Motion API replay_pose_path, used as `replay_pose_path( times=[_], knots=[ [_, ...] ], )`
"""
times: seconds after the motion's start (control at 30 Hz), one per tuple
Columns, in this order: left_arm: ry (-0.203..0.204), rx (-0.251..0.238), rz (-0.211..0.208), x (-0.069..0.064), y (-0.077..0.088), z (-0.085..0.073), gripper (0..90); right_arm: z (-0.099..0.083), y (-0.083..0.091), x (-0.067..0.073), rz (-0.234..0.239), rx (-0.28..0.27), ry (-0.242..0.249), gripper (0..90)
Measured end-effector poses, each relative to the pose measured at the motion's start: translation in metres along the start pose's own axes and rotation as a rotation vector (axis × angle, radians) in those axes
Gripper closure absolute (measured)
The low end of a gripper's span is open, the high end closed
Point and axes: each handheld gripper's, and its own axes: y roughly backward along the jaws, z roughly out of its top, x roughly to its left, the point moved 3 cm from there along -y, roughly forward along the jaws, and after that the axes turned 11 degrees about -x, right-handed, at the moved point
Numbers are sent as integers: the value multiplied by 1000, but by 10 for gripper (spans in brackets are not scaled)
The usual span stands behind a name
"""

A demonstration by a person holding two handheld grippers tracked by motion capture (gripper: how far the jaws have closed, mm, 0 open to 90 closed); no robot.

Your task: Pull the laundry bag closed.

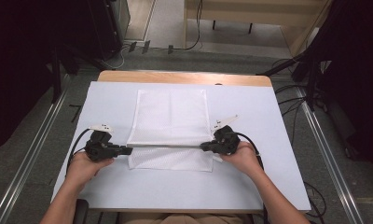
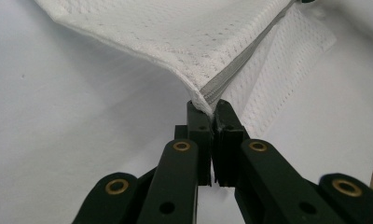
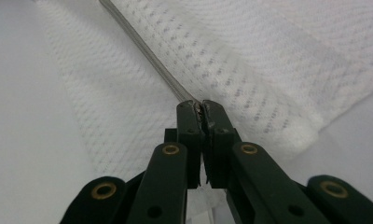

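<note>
Both claws were clamped tight on the mesh bag point(image 1: 170, 123): left gripper point(image 1: 127, 150) and right gripper point(image 1: 204, 146) pinching opposite zipper point(image 2: 226, 77) ends.

Recording room or laboratory workspace. You sit at a wooden table point(image 1: 184, 77) covered by a plain white sheet point(image 1: 105, 100), the sort of neutral surface prepared for filming. To both sides of the table, metal floor rails point(image 1: 28, 142) run along grey carpet point(image 1: 26, 121), and dark equipment stands point(image 1: 315, 70) rise just beyond them. Loose cables point(image 1: 292, 100) trail over the floor to the right of the table and behind its far edge. Farther behind the table you see light wooden furniture point(image 1: 250, 11).
</note>
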Motion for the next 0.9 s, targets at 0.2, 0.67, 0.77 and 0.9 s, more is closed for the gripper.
replay_pose_path(
  times=[0.2, 0.67, 0.77, 0.9],
  knots=[
    [-8, 14, -9, -2, -2, -1, 884, -3, 6, -1, 2, 2, -3, 884],
    [20, 32, -23, 0, -4, -4, 865, -4, 9, 0, 0, -1, -28, 881],
    [22, 26, -20, 1, -3, -4, 840, -4, 8, 0, -6, -2, -29, 873],
    [20, 14, -10, 1, -3, -3, 764, -4, 9, -1, -16, -14, -34, 858]
  ],
)
